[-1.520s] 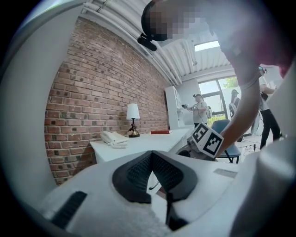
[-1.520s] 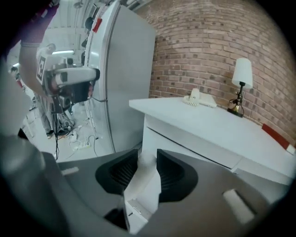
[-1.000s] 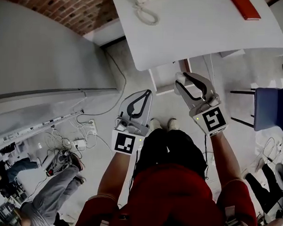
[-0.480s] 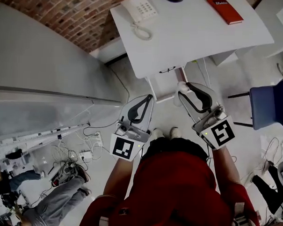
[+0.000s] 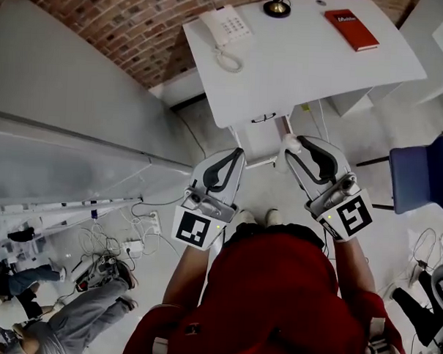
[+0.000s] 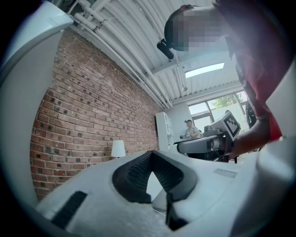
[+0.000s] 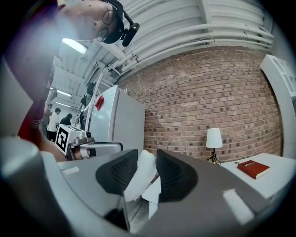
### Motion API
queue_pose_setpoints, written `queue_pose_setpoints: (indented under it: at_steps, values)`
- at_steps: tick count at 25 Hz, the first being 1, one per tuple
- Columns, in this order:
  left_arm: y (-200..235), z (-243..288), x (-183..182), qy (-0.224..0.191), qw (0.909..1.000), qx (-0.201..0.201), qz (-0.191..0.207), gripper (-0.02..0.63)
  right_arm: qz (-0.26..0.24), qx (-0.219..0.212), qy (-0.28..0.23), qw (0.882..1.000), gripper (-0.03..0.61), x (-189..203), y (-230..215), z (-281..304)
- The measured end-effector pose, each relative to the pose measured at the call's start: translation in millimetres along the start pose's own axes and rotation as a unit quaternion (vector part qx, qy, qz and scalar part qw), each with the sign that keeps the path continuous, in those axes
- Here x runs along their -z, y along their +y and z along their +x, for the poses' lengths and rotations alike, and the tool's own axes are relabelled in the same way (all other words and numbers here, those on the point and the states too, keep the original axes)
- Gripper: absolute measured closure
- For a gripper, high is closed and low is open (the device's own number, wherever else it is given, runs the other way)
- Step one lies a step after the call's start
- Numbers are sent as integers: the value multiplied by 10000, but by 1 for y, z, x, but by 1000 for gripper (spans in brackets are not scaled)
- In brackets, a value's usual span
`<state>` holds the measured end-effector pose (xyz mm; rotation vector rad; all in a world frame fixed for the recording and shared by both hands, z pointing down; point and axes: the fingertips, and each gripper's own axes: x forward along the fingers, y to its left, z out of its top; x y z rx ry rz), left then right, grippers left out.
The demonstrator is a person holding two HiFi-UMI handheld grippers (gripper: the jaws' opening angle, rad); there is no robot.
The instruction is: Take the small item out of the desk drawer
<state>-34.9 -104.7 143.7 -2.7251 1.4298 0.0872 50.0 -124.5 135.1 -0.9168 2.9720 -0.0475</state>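
White small item [image 7: 139, 179] sits pinched between the dark pads of the right tongs [image 5: 290, 145], held in the air just short of the table's near edge. Its long axis runs along the length of the tongs, slightly tilted. In the right gripper view its upper end reaches the tips and points toward the brick wall [image 5: 118, 21]. What the item is cannot be told.

The left tongs [image 5: 236, 153] hang beside it, apart from it, tips pressed together with nothing between them. Both are aimed at the drawer [image 5: 261, 132] with its dark handle, which shows below the front edge of the white table [image 5: 306, 73]. Whether the drawer is open cannot be told.

On the table, well back from that edge, stand a white telephone [image 5: 224, 26], a red book [image 5: 351, 29] and a lamp [image 7: 213, 139].

Pale floor [image 5: 269, 183] lies open between the person's shoes and the drawer. A blue chair [image 5: 424, 174] closes in on the right. A grey partition [image 5: 56, 114] runs along the left, with cables [image 5: 116, 234] tangled on the floor at its foot.
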Motion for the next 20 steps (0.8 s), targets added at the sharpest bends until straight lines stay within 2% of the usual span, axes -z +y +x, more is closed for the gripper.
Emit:
queue_pose_setpoints:
  at_steps: [5, 10, 20]
  values:
    - [-13, -7, -8, -29, 10000, -10, 47, 614, -41, 27, -12, 10000, 437, -8, 6, -18]
    - [-6, -7, -7, -28, 10000, -60, 58, 614, -74, -7, 74, 9999, 437, -3, 0, -16]
    - [-17, -38, -7, -45, 9998, -136, 101, 614, -117, 47, 20, 9999, 437, -2, 22, -32]
